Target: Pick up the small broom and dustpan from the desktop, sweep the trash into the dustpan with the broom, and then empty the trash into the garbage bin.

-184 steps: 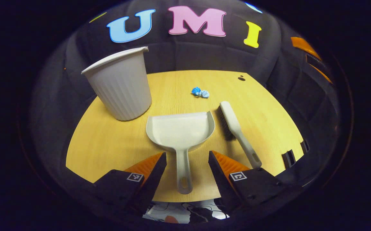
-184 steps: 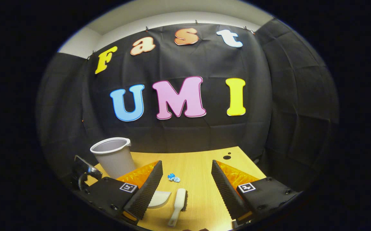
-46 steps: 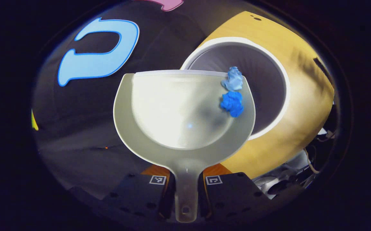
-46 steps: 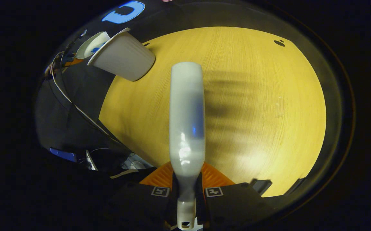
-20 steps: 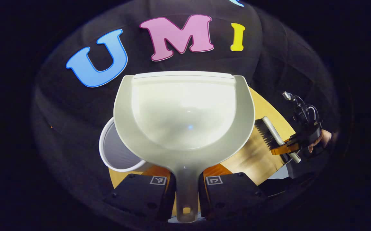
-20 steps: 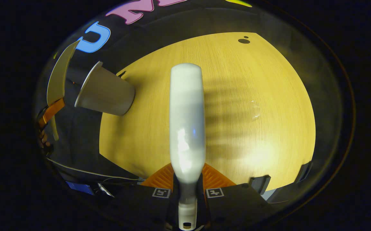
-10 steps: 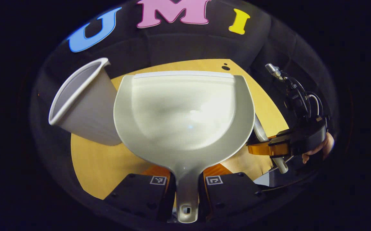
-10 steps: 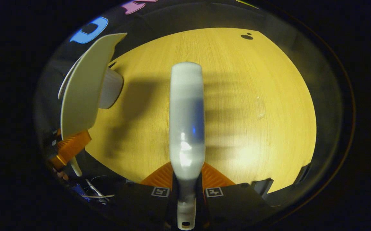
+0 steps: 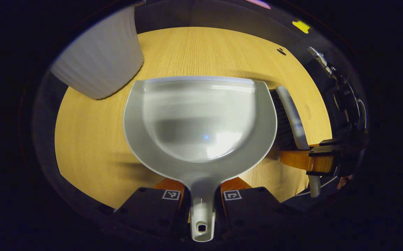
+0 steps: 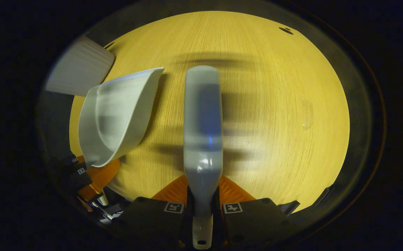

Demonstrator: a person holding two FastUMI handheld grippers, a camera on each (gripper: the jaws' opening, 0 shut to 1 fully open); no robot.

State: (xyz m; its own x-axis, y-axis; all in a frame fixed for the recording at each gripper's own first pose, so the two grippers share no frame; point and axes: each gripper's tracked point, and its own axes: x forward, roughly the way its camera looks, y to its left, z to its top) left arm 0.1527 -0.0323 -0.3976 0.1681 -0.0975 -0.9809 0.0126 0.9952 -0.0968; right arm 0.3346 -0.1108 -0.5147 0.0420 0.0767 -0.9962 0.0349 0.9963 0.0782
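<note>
Left gripper [image 9: 202, 195] clamped on dustpan [image 9: 200, 122] handle, pan empty, above desktop [image 9: 93, 139]. Right gripper [image 10: 203, 202] clamped on small broom [image 10: 202, 118] handle (bristles down). Garbage bin [image 9: 100, 62] upper left.

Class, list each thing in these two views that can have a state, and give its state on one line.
Dustpan: empty, held by its handle.
Broom: held by its handle, over the desk.
Bin: upright on the desk.
Left gripper: shut on the dustpan.
Right gripper: shut on the broom.
</note>
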